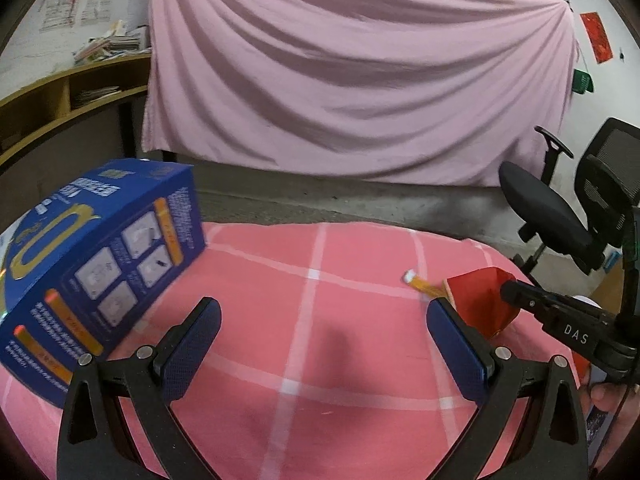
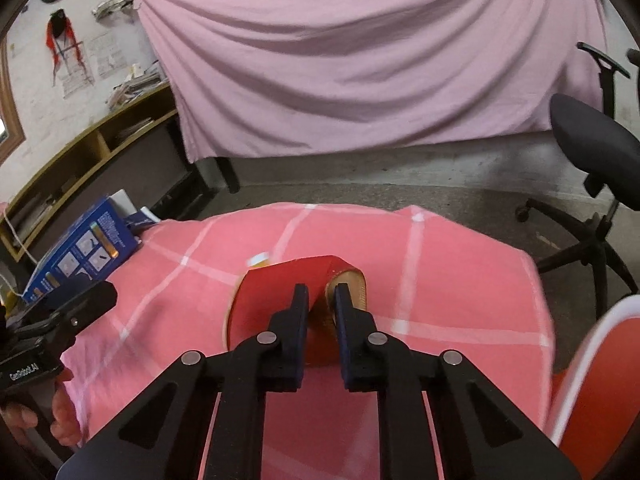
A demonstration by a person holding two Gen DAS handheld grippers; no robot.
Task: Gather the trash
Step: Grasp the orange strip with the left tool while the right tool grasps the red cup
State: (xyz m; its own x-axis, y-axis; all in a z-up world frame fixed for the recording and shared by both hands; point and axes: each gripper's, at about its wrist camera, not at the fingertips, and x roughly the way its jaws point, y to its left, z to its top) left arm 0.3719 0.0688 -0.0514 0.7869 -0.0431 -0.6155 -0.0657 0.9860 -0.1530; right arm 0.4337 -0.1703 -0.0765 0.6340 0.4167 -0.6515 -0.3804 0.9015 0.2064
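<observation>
Two grippers working over pink checked cloth (image 1: 320, 360): right gripper (image 2: 321, 294) pinching crumpled red carton (image 2: 272, 292); left gripper (image 1: 324, 320) hovering wide, empty, beside blue box (image 1: 100, 264).

On the one pink checked cloth (image 1: 320, 360) lie one blue box (image 1: 100, 264), one red carton (image 2: 280, 304) and one small orange scrap (image 1: 420, 281). One office chair (image 1: 560, 208) stands beside it.

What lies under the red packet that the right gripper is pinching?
Under the red packet, the pink checked cloth shows around it; a small orange-and-white scrap lies just beyond. Anything directly beneath stays covered.
</observation>
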